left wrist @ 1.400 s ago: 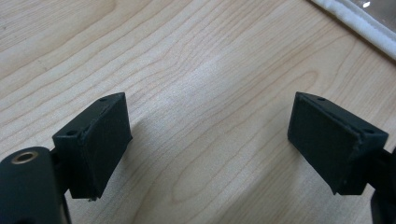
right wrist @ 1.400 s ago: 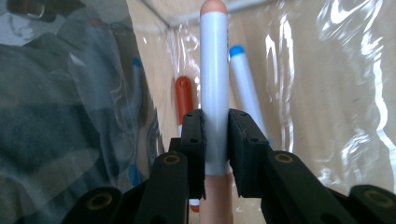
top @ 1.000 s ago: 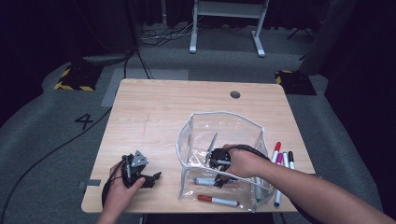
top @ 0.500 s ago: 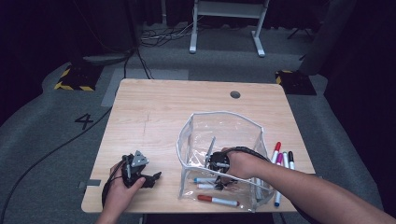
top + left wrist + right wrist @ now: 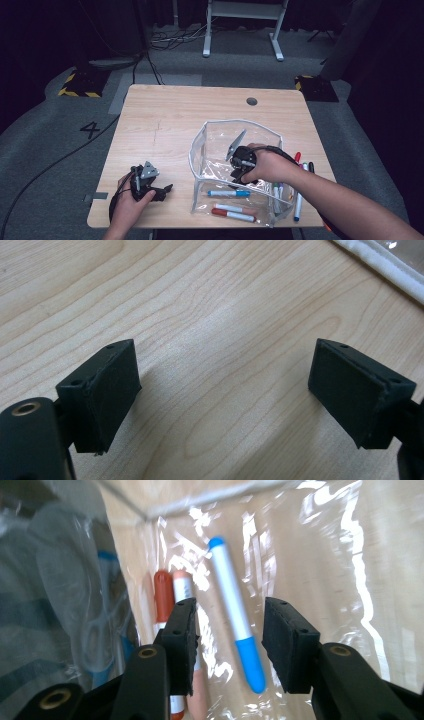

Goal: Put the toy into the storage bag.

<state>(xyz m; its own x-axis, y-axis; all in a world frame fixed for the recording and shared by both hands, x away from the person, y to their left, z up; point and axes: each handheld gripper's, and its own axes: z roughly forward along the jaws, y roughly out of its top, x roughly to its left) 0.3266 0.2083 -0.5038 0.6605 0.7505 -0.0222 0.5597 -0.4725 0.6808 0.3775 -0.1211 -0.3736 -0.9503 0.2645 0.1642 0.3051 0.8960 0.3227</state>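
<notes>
Freshly released, the blue pen point(image 5: 235, 615) lies in the pouch point(image 5: 200, 150); right gripper point(image 5: 230, 645) jaws have just been opening, lifting clear. Left gripper point(image 5: 225, 390) rests spread, idle, near the table's point(image 5: 175, 115) front-left corner.

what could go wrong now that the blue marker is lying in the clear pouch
The right hand-held gripper, whose jaws have just been opening with nothing clamped, sits inside the clear pouch; pulling out, it may snag the soft plastic and drag the pouch. The blue marker and red markers could then roll. Markers outside lie near the table edge.
</notes>
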